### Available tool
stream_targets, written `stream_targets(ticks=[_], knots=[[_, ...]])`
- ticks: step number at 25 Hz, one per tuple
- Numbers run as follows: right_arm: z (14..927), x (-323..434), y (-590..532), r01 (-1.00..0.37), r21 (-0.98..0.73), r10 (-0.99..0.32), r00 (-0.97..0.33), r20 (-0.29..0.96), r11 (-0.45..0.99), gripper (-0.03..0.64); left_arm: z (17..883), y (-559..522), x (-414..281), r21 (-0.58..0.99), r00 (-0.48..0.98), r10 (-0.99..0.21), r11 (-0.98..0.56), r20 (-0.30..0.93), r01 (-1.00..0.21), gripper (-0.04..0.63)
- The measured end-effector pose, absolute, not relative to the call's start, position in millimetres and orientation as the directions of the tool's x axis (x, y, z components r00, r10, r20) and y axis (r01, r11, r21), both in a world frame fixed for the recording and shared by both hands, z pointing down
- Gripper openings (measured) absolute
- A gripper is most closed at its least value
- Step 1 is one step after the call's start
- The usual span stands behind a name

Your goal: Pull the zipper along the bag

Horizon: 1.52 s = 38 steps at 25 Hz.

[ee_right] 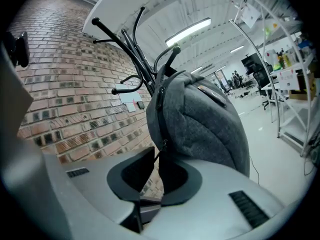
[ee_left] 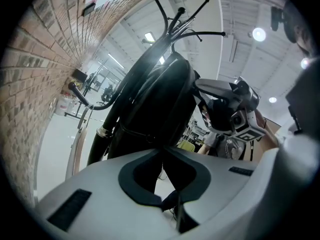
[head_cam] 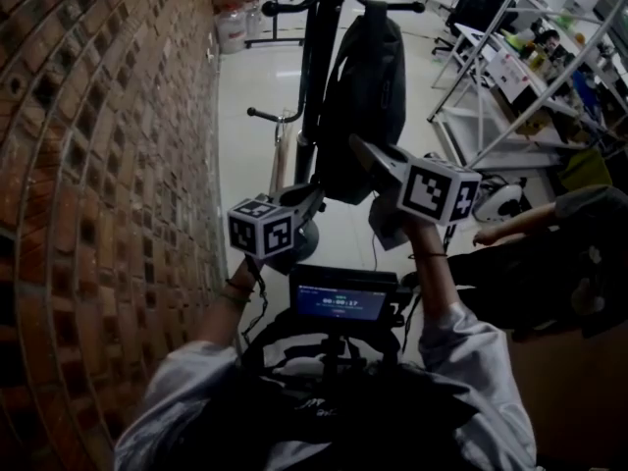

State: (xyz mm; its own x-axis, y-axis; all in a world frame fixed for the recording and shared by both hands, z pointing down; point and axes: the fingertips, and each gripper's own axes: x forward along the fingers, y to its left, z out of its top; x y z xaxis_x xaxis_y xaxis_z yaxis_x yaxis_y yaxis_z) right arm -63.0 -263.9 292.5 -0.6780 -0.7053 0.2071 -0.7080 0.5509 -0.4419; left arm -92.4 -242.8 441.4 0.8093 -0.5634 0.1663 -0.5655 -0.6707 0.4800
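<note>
A dark grey backpack hangs on a black coat stand. My left gripper is at the bag's bottom edge by the pole. In the left gripper view its jaws meet tightly on the lower edge of the bag. My right gripper reaches the bag's side higher up. In the right gripper view a zipper track runs down the bag to a slider. The zipper pull hangs from it into the tips of the right gripper, which is shut on the pull.
A brick wall runs close along the left. Metal shelving with small items stands at the right, and a seated person's arm is below it. A small screen hangs at the chest. Behind the stand lies pale floor.
</note>
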Motion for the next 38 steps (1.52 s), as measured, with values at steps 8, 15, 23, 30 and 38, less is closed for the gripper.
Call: stream_targets(ticks=[8, 15, 23, 30, 38], knots=[[280, -63, -269, -0.688, -0.479, -0.689, -0.694, 0.211, 0.546, 0.037, 448, -240, -88, 0.491, 0.813, -0.557, -0.668, 0.169, -0.559, 0.012], [270, -64, -270, -0.643, -0.554, -0.665, -0.719, 0.199, 0.529, 0.037, 449, -238, -86, 0.502, 0.818, -0.550, -0.666, 0.170, -0.552, 0.012], [253, -65, -273, -0.650, -0.533, -0.656, -0.723, 0.217, 0.541, 0.040, 451, -236, -79, 0.512, 0.830, -0.532, -0.673, 0.167, -0.534, 0.012], [237, -64, -277, -0.601, -0.568, -0.615, -0.763, 0.198, 0.562, 0.040, 454, -236, -77, 0.529, 0.833, -0.530, -0.666, 0.160, -0.525, 0.012], [228, -66, -279, -0.521, -0.633, -0.579, -0.804, 0.138, 0.572, 0.041, 464, -233, -77, 0.550, 0.834, -0.527, -0.652, 0.165, -0.521, 0.012]])
